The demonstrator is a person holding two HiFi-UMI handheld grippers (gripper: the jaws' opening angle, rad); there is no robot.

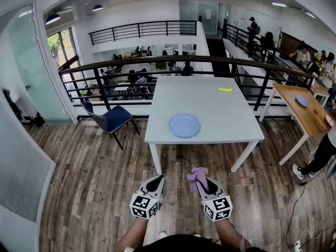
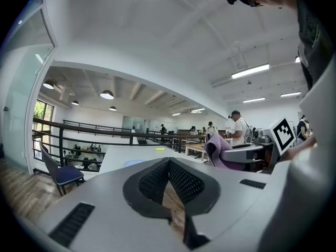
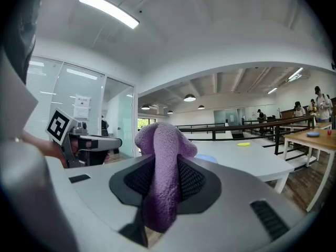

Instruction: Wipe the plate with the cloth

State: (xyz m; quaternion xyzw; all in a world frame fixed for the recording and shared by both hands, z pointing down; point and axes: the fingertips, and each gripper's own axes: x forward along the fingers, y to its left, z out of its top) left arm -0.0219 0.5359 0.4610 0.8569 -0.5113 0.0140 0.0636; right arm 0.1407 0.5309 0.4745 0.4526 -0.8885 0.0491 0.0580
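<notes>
A light blue plate (image 1: 184,125) lies near the front edge of the white table (image 1: 210,96), ahead of both grippers and well out of reach. My right gripper (image 1: 202,185) is shut on a purple cloth (image 1: 198,177), which bulges above the jaws in the right gripper view (image 3: 163,167). My left gripper (image 1: 156,182) is held beside it over the wooden floor, its jaws meeting at the tips with nothing between them (image 2: 169,164). The plate shows faintly beyond the jaws (image 2: 137,163).
A yellow object (image 1: 225,90) lies at the table's far right. A blue chair (image 1: 110,118) stands left of the table. A wooden table (image 1: 310,117) with another blue plate (image 1: 301,101) and a person (image 1: 320,156) are at the right. A black railing (image 1: 157,62) runs behind.
</notes>
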